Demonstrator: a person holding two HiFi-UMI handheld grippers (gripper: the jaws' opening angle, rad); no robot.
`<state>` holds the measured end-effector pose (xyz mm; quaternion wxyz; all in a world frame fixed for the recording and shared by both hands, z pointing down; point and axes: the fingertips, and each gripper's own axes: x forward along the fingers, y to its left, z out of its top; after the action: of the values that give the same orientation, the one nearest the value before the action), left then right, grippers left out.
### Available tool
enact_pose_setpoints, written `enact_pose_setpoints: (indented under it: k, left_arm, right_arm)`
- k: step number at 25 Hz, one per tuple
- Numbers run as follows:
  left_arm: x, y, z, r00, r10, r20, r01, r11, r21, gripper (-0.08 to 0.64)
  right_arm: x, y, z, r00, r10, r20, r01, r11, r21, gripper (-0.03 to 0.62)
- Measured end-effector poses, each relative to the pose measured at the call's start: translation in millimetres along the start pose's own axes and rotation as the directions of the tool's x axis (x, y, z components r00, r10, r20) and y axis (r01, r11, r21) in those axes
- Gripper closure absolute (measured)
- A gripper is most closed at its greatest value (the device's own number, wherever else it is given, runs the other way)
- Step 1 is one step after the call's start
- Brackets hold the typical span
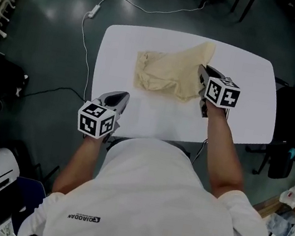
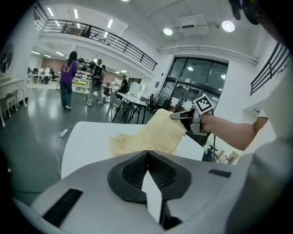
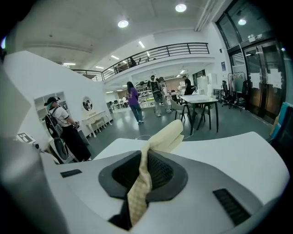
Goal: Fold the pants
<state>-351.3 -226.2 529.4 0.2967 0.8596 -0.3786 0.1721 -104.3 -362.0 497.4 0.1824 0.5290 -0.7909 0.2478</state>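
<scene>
The step in hand seems to be the first one: taking the pants (image 1: 164, 73) up so that they can be laid out. The right gripper (image 1: 203, 72) is clenched on an edge of the cloth at the far right side of the heap. In the right gripper view a strip of the fabric runs between its jaws, and this part is held up above the tabletop (image 1: 248, 76). The left gripper (image 1: 123, 97) hangs at the near left edge of the tabletop, well apart from the pants. Its jaws are together and nothing is between them.

I judge that no fold is made yet, because the cloth is not flat. The next move probably calls for the left gripper to open and take a second edge on the left side. Then both grippers can pull the pants straight and lay them down smooth. If only the right one pulls, the heap may simply drag across the tabletop.

The pants are pale yellow, of soft thin cloth with a fine woven pattern. They lie in the middle of the tabletop, a little toward the far side, bunched and much wrinkled. The left edge looks gathered and uneven. I cannot tell which end is the waist and which the legs.
</scene>
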Motion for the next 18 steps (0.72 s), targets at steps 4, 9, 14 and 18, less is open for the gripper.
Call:
enact_pose_setpoints:
  k: [4,9,14,18]
  left_arm:
    - [-12,12,-6,1.0,0.02,0.017,-0.02,1.0,-0.022,0.532]
    - [-32,23,-15,0.998,0.051,0.033,-0.049,0.997,-0.057,0.532]
    - [-52,36,-27,0.995,0.086,0.048,-0.082,0.993,-0.09,0.532]
    - [-69,47,-36,0.991,0.117,0.057,-0.11,0.987,-0.118,0.532]
  right_arm:
    - [18,39,5,0.998,0.056,0.008,-0.056,0.998,0.003,0.534]
    - [40,85,4,0.992,0.122,-0.011,-0.122,0.993,-0.007,0.534]
    - [72,125,-6,0.984,0.172,-0.041,-0.17,0.985,0.043,0.534]
    - [102,153,-24,0.979,0.173,-0.107,-0.173,0.985,0.009,0.533]
